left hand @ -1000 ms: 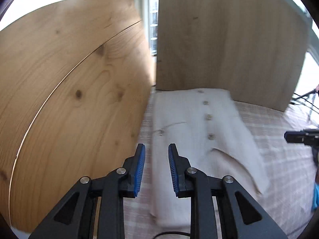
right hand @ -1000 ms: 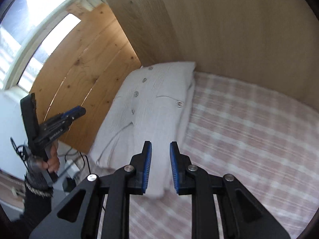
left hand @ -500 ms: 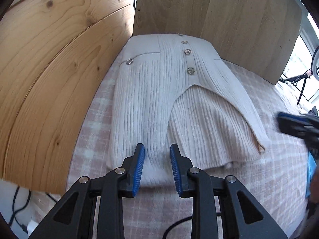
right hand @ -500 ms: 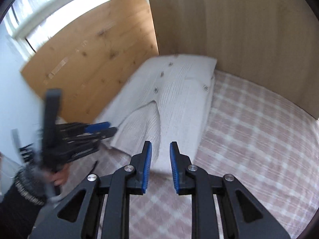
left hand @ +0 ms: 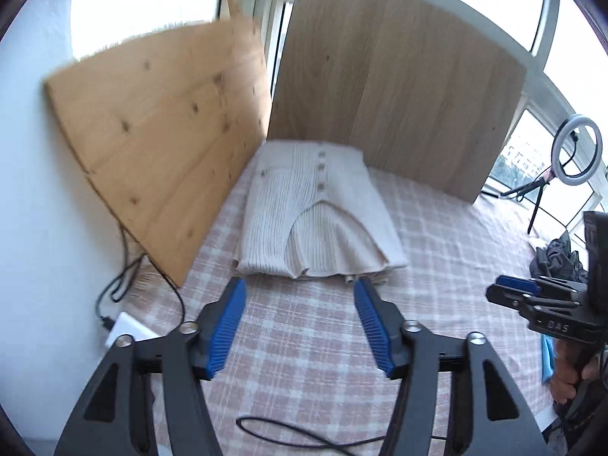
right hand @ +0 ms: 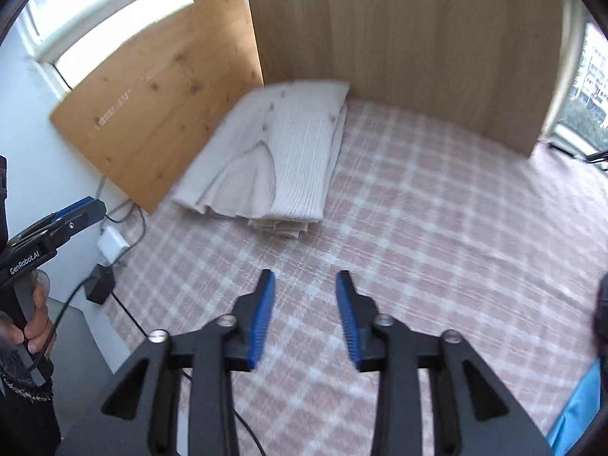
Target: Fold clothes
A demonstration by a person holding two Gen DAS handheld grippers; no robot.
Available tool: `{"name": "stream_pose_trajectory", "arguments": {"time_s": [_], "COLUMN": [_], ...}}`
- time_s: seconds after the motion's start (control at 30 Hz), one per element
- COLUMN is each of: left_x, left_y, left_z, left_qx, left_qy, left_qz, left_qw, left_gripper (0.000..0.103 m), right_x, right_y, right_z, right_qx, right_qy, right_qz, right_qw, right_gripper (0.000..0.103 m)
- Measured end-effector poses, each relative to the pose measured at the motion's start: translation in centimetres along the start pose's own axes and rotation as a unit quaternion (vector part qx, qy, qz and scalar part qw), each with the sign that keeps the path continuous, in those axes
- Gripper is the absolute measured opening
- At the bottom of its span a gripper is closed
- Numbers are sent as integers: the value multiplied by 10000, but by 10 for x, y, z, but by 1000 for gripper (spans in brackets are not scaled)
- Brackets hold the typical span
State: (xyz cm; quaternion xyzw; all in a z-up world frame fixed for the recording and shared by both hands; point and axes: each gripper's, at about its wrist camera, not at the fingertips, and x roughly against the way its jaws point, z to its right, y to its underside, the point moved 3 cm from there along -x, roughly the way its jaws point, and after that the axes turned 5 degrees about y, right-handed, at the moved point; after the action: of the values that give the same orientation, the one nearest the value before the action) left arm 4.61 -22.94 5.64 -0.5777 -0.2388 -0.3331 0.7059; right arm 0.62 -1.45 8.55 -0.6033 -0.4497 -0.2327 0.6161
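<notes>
Right now the checked bedspread (left hand: 437,228) is carrying your folded cream cardigan (left hand: 315,220) in its far left corner, lying flat, buttons up, against the two wooden boards (left hand: 395,87). Your left gripper (left hand: 300,292) is hovering just short of its near hem, jaws spreading, nothing between them. Your right gripper (right hand: 306,279) is opening too, empty, hanging over bare bedspread, apart from the cardigan.

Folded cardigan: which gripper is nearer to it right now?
Left. The left gripper has its tips just short of the folded cardigan's near hem, jaws opening, empty. The right gripper sits farther back over the checked cloth, jaws opening, empty.
</notes>
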Motion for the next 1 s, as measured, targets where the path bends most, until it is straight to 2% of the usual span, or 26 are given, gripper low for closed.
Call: {"name": "stream_pose_trajectory", "arguments": {"time_s": [0.03,0.07,0.17,0.23,0.3,0.5,0.57,0.63,0.8,1.0], "left_x": [12,21,47,61,74,104,113,121,137,150], "left_y": [2,6,23,38,53,86,95,105,128,142], "left_z": [5,12,32,48,66,111,124,137,156,171], "left_qx": [-53,-98,-80,-26,-39,169,251,309,408,495], "left_qy": [-77,-212,-546,-582,-656,-873,-984,-963,-1042,-1133], "left_qz": [99,135,196,270,316,327,375,447,527,588], "left_qw": [9999,9996,9983,9979,9973,9955,9941,9939,9923,9906], "left_gripper": [65,68,69,70,76,76,76,76,76,76], "right_x": [17,32,68,87,105,141,149,156,166,174], "right_y": [4,9,26,38,50,85,98,112,143,165], "right_z": [2,2,8,14,22,47,56,64,76,82], "right_qx": [-4,14,68,79,70,207,223,239,388,550], "right_qy": [48,150,511,690,698,918,883,858,808,739], "right_qz": [191,348,749,864,901,1029,1046,1073,1086,1113], "right_qw": [9998,9993,9959,9938,9935,9902,9903,9902,9900,9895], "right_gripper": [44,45,45,45,45,45,53,53,53,53]}}
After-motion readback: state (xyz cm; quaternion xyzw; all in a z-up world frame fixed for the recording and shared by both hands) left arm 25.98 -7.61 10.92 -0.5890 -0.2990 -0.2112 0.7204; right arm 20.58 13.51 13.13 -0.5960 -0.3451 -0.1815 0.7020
